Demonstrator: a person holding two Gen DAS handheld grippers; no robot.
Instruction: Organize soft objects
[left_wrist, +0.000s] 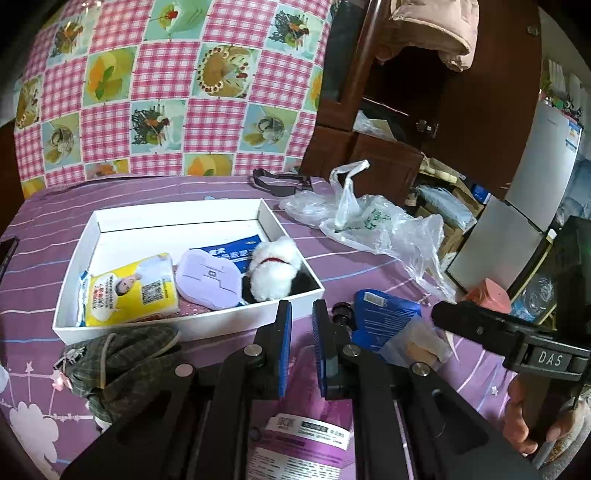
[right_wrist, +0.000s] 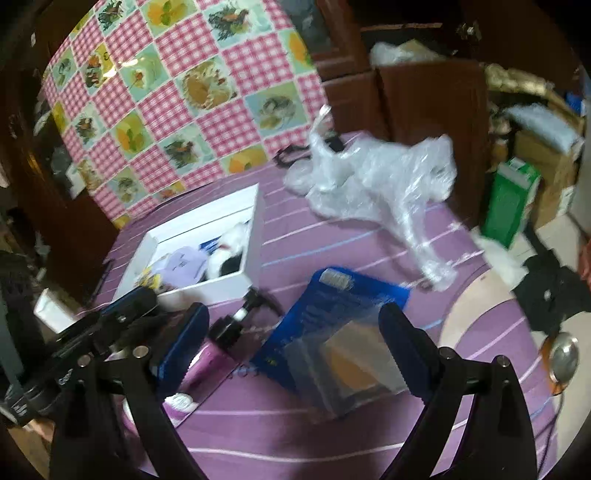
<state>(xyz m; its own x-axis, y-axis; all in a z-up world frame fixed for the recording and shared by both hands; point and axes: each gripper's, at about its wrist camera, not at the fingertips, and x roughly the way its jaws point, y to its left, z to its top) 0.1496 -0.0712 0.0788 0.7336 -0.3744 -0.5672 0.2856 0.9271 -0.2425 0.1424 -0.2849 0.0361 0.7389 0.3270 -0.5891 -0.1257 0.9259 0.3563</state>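
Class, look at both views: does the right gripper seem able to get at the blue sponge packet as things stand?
Probably yes. The right gripper stands open with its fingers either side of the blue sponge packet, and nothing lies over it; the purple bottle sits just beside.

Your left gripper (left_wrist: 302, 314) was a black frame of flat linkage bars joined by round silver screws (left_wrist: 253, 349), with two fingers faced in ridged blue pads (left_wrist: 284, 354). Your right gripper (right_wrist: 293, 341) matched it: black arms, silver pivot screws, dark blue pads (right_wrist: 184, 339). Seen from the left wrist, its black body carried a small plate lettered "DAS" (left_wrist: 550, 359).
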